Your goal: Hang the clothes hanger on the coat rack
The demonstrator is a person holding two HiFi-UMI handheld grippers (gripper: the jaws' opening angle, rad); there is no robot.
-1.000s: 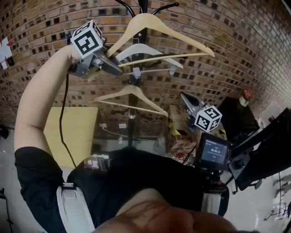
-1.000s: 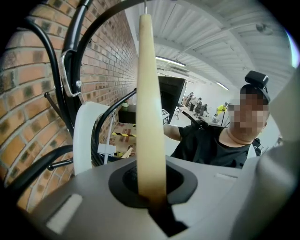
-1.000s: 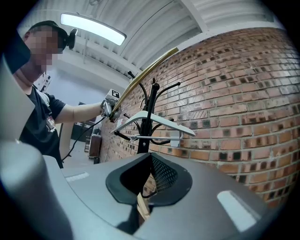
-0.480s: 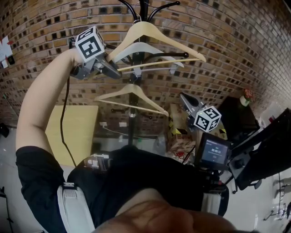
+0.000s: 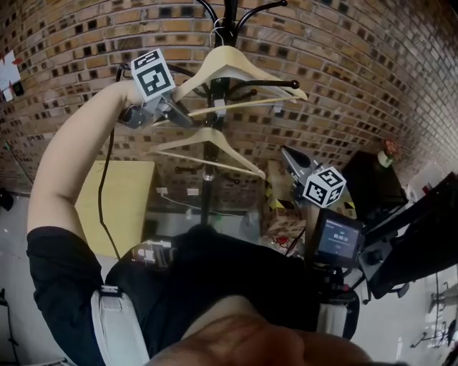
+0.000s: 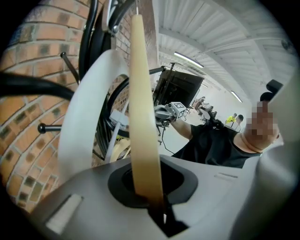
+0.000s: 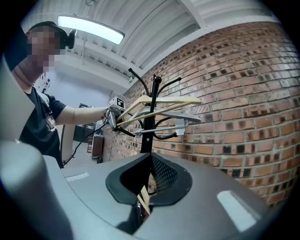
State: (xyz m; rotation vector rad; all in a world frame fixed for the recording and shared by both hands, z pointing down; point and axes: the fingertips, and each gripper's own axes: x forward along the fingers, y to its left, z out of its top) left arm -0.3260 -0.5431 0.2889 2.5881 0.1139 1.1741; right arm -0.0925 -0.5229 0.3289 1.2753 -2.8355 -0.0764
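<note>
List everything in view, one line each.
coat rack: 1, black, centre
top hanger: 1, pale wood, by the rack's top hooks
white hanger: 1, white, right behind the top hanger
lower hanger: 1, pale wood, further down the rack
brick wall: 1, red-brown, behind the rack
table: 1, yellow, lower left
screen: 1, dark, below the right gripper
left gripper: 1, grey, fingers shut on the top hanger
right gripper: 1, grey, fingers together, empty
arm: 1, bare, raised at left

No legible text or labels
</note>
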